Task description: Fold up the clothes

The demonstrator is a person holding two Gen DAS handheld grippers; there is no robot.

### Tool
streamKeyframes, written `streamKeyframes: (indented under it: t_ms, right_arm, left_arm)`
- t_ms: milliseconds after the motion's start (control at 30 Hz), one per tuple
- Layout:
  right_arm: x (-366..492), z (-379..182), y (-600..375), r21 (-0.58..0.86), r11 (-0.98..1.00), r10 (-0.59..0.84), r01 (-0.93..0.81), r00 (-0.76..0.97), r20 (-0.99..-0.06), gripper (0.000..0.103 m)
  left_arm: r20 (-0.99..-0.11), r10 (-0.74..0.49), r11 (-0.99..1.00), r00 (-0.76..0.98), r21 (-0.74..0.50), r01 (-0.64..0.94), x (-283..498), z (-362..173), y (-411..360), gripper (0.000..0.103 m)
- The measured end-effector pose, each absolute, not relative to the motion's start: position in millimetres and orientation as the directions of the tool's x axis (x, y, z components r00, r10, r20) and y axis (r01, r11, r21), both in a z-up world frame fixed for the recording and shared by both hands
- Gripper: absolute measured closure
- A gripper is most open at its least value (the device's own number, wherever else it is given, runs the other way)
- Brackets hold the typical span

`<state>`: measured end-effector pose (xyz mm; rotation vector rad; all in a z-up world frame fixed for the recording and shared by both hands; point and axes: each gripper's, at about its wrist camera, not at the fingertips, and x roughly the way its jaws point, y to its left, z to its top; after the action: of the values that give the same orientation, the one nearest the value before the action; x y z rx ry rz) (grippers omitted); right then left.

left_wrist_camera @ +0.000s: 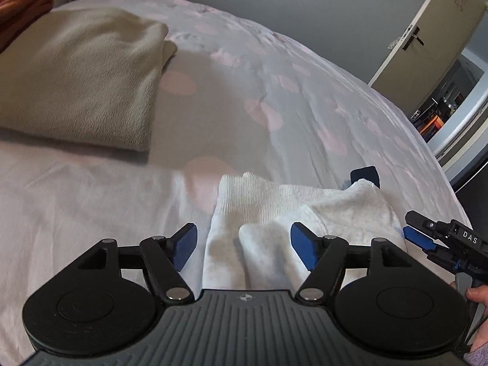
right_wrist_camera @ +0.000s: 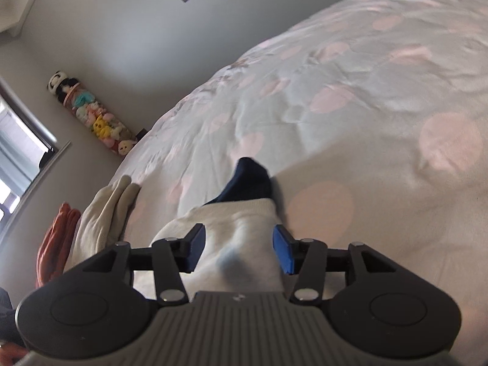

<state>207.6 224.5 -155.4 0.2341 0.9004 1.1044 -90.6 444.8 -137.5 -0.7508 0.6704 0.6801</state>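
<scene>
White socks (left_wrist_camera: pixel 274 213) lie bunched on the bed (left_wrist_camera: pixel 274 97), with a dark navy sock (left_wrist_camera: pixel 364 175) under their far end. My left gripper (left_wrist_camera: pixel 241 248) is open, its blue pads on either side of the near sock ends. My right gripper (right_wrist_camera: pixel 239 251) is open too, its pads astride the white sock (right_wrist_camera: pixel 241 228); the navy sock (right_wrist_camera: pixel 248 180) pokes out beyond it. The right gripper also shows at the right edge of the left wrist view (left_wrist_camera: pixel 418 231), beside the socks.
A folded beige fleece (left_wrist_camera: pixel 79 76) lies on the bed at the left, with orange folded cloth (left_wrist_camera: pixel 24 3) behind it. A tube of plush toys (right_wrist_camera: pixel 94 116) stands by the wall. An open door (left_wrist_camera: pixel 427 30) is at the far right.
</scene>
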Motion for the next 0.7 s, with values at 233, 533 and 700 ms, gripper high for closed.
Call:
streamKeyframes:
  t_ms: [233,533,700]
  right_arm:
    - [139.4,-125.6,224.9,0.419,0.461,0.820,-0.782,0.194,-0.539,0.049]
    - [41.1,-119.1,273.7,0.258,0.223,0.775,-0.940,0.010,-0.632,0.049]
    - [1.8,-122.4,306.6,0.149,0.152,0.747,-0.977,0.015,-0.665,0.048]
  left_arm:
    - [-0.729,0.246,0.540,0.638,-0.444,-0.715,-94.4,-140.6,437.9,0.051]
    - [-0.720,0.182,0.541,0.669,-0.495,-0.680,-97.0,-142.0,450.9,0.095]
    - [-0.779,0.260,0.536,0.570,-0.375,-0.756,-108.1,-133.9,458.7,0.089]
